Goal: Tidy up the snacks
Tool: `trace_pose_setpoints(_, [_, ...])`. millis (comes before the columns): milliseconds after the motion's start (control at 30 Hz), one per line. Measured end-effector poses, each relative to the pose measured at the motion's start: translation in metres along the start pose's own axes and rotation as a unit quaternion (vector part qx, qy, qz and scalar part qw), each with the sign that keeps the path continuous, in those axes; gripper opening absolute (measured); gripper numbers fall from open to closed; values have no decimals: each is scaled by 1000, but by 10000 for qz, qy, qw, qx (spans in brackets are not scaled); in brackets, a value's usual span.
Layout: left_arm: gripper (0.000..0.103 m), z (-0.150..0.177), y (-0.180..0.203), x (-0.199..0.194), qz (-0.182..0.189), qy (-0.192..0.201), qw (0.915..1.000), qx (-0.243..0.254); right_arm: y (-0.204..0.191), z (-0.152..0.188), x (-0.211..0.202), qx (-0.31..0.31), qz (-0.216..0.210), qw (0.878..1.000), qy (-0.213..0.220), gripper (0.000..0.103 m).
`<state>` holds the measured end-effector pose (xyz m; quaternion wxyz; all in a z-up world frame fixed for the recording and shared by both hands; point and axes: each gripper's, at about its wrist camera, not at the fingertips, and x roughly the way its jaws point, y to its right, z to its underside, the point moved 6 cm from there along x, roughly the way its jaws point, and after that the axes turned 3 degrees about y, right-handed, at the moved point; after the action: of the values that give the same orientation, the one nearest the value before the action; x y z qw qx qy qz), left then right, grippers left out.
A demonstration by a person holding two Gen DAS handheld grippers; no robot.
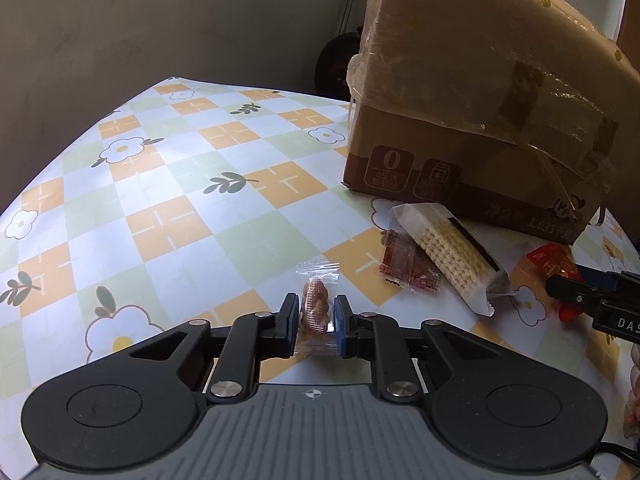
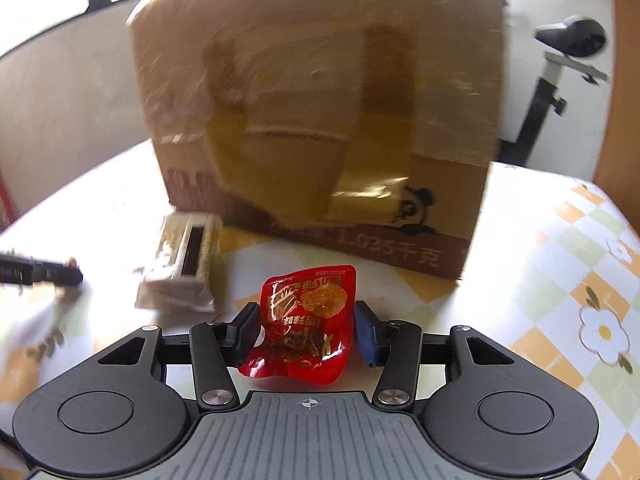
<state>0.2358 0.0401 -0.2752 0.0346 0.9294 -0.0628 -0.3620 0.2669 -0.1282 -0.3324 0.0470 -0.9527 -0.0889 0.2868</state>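
My left gripper is shut on a small clear-wrapped brown twisted snack, just above the chequered flower tablecloth. In the right wrist view a red snack packet sits between the pads of my right gripper, which is shut on it; the packet stays sharp while the background blurs. The left wrist view shows that gripper and the red packet at the right edge. A white wafer packet lies on a dark red sachet before a taped cardboard box.
The cardboard box fills the back of the table and stands tall. The wafer packet lies left of my right gripper, and the left gripper shows at the far left. An exercise-bike seat stands beyond the table. The table's left edge curves away.
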Motion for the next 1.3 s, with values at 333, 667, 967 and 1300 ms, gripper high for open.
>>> trace_pose_setpoints(333, [20,-31,7,-26,123,507,9986,-26,49,1,-44,495,481,9976,78,46])
trace_pose_setpoints(667, [20,-119,22,-78,363,1666,9854,40,87,-72,-111,632,828,9855,1337,46])
trace_pose_setpoints(967, [20,-203,82,-104,878,2497,9626,579,83,-177,-132,377,568,9700,2333,24])
trace_pose_setpoints(1300, [20,-205,115,-68,1116,2262,9658,602,87,-154,-107,425,569,9803,1845,20])
